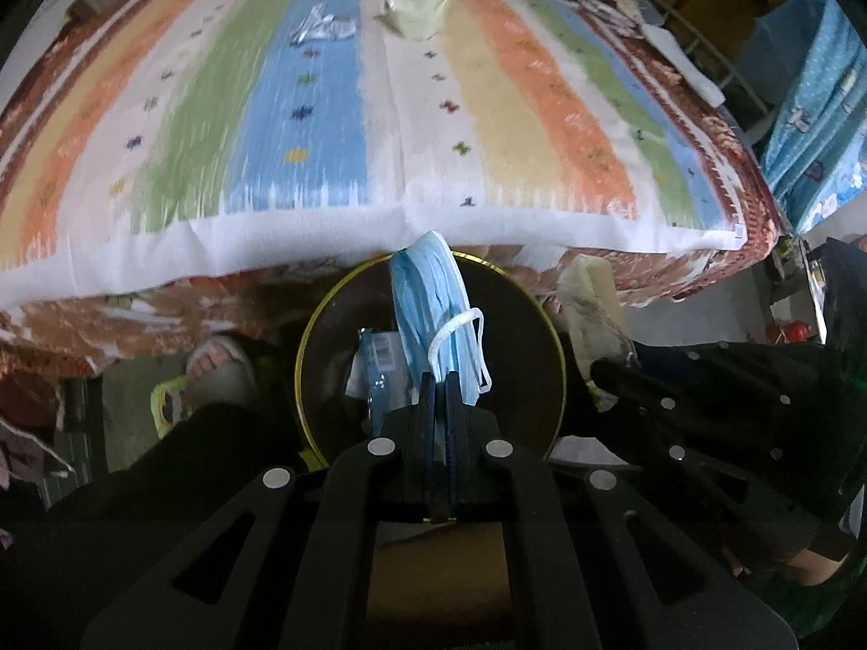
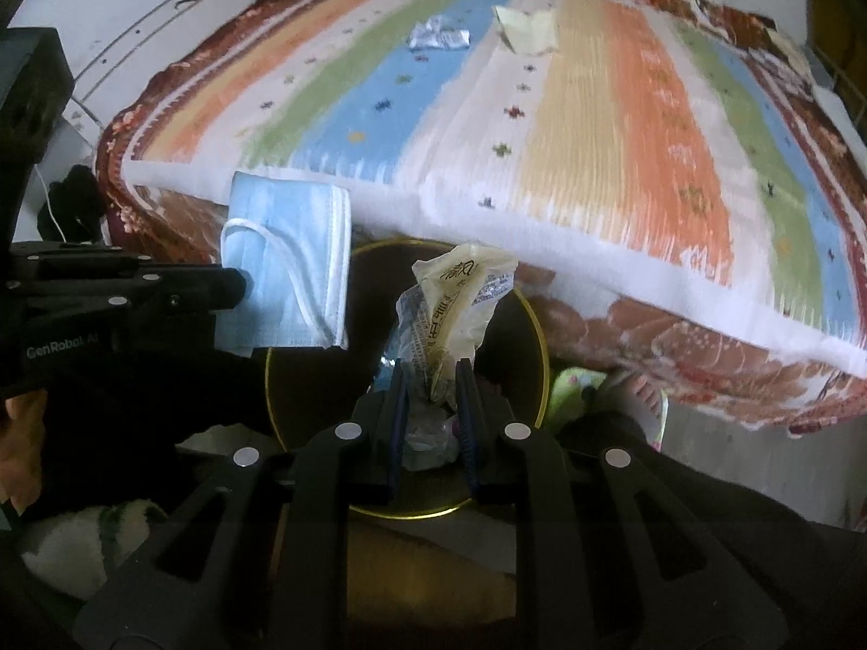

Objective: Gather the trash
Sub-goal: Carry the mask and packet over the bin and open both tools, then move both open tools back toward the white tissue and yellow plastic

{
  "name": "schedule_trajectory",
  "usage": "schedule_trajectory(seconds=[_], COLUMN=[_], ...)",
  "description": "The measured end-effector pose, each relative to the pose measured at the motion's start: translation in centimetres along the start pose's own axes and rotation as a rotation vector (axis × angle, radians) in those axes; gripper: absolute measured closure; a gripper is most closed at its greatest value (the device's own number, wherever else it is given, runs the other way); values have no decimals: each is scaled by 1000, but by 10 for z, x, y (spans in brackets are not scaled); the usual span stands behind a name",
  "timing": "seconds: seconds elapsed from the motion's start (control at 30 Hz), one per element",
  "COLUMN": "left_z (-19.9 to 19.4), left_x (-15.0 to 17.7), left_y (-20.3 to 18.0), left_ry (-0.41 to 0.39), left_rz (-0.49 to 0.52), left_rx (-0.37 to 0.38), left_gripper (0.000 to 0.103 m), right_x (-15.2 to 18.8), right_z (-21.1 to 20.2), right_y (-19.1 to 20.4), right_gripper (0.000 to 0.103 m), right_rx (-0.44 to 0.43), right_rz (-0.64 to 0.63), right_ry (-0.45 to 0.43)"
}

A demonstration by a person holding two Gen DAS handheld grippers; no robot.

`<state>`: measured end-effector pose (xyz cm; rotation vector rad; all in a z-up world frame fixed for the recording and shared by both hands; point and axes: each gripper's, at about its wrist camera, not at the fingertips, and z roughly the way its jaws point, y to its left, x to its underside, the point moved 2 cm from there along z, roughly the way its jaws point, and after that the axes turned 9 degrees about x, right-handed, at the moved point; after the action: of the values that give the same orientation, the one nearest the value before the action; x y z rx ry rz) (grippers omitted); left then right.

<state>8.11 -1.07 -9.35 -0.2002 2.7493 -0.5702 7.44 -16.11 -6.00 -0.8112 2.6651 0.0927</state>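
Note:
My left gripper [image 1: 440,379] is shut on a folded blue face mask [image 1: 428,298], which hangs over a round dark bin with a gold rim [image 1: 311,325]. A blue packet [image 1: 379,357] lies inside the bin. My right gripper [image 2: 431,374] is shut on a crumpled yellowish plastic wrapper [image 2: 460,292] above the same bin [image 2: 537,336]. In the right wrist view the left gripper [image 2: 238,281] holds the mask [image 2: 287,249] at the left. On the bed lie a silver wrapper [image 2: 439,35] and a pale yellow packet [image 2: 528,27].
The bed with a striped blanket [image 1: 379,135] stands right behind the bin, its edge overhanging the rim. A person's feet in slippers [image 1: 222,363] [image 2: 634,384] flank the bin. Blue cloth [image 1: 813,124] hangs at the right.

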Motion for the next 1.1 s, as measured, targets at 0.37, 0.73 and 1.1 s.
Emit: schedule_trajectory(seconds=[0.37, 0.73, 1.1], left_z=[14, -1, -30], left_x=[-2, -12, -28], left_y=[6, 15, 19], left_ry=[46, -44, -180], left_rz=[-41, -104, -75], left_rx=[-1, 26, 17], left_gripper=[100, 64, 30], right_x=[3, -2, -24], right_z=[17, 17, -11], right_y=[0, -7, -8], right_gripper=[86, 48, 33], right_rx=[-6, -9, 47], right_rz=[13, 52, 9], right_ry=[77, 59, -137])
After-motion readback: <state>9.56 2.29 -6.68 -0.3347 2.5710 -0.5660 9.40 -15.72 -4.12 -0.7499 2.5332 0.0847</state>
